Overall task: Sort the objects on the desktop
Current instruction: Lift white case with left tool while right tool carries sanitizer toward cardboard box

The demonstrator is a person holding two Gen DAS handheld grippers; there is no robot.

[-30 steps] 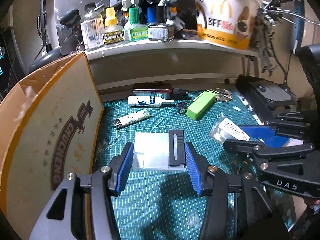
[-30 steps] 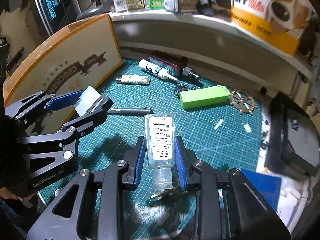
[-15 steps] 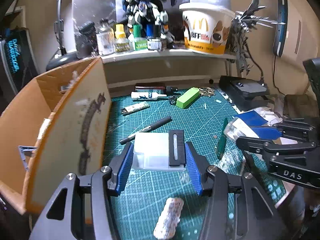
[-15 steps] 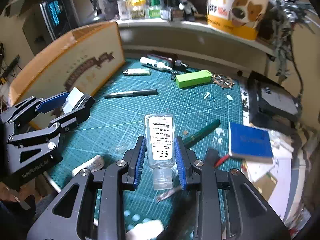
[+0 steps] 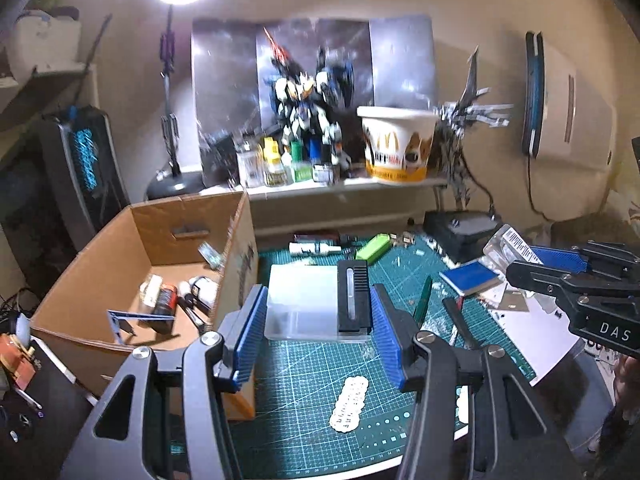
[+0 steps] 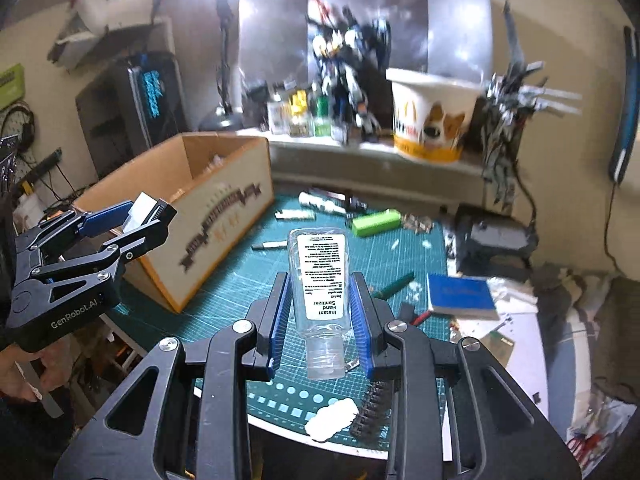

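Both loads are now raised off the worktop (image 5: pixel 320 364): left claw (image 5: pixel 316 316) grips the clear case (image 5: pixel 304 304), right claw (image 6: pixel 320 320) grips the sanitizer bottle (image 6: pixel 320 280); cardboard box (image 5: pixel 120 280) at left is next.

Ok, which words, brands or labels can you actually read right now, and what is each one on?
"Instant Hand Sanitizer": label of the clear bottle held in the right hand-held gripper; smaller print unreadable.
"GenRobot.AI": body of the left hand-held gripper.
"DAS": side of the right hand-held gripper, left wrist view.
Golden arches logo: the paper bucket; its wording is blurred.
Cardboard box banner: blurred.
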